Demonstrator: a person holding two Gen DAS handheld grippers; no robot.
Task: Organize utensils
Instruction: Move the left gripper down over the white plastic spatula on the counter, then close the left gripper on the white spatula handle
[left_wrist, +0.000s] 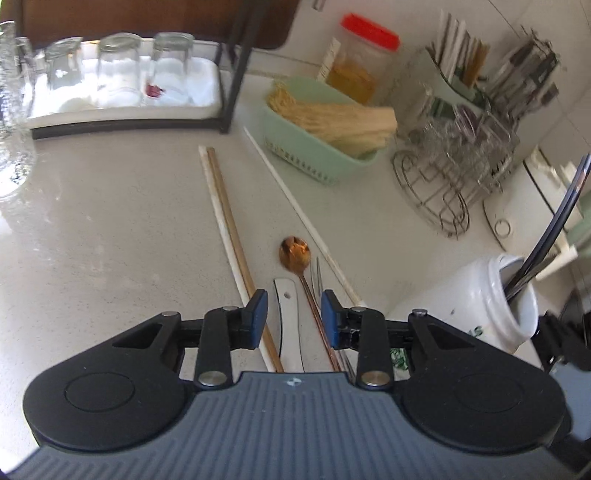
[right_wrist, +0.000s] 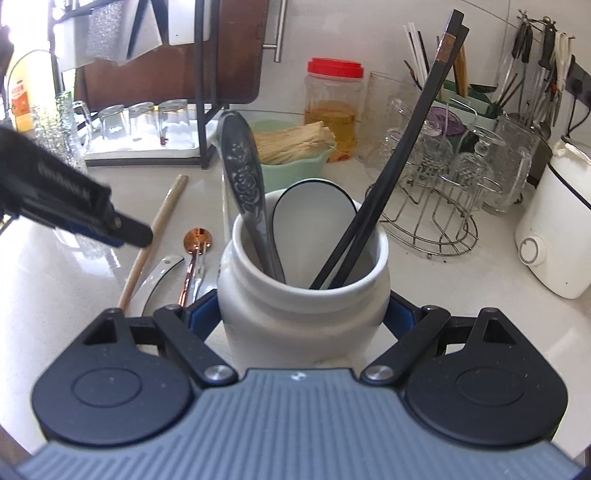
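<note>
Left tongs (left_wrist: 294, 319) gape over copper spoon (left_wrist: 295, 251) — right tongs (right_wrist: 303, 314) clamp white jar (right_wrist: 303, 295); sloppy pinch might snag the fork (left_wrist: 317, 280) too.

Our left gripper (left_wrist: 294, 319) hangs low over the counter, angled down and forward, with its jaws parted and nothing between the blue pads (left_wrist: 259, 313). Our right gripper (right_wrist: 303, 314) sits level at counter height with its jaws spread wide around the white jar (right_wrist: 303, 310), one blue pad showing at each side of it. From the right wrist view, the left gripper reaches in from the left edge.
</note>
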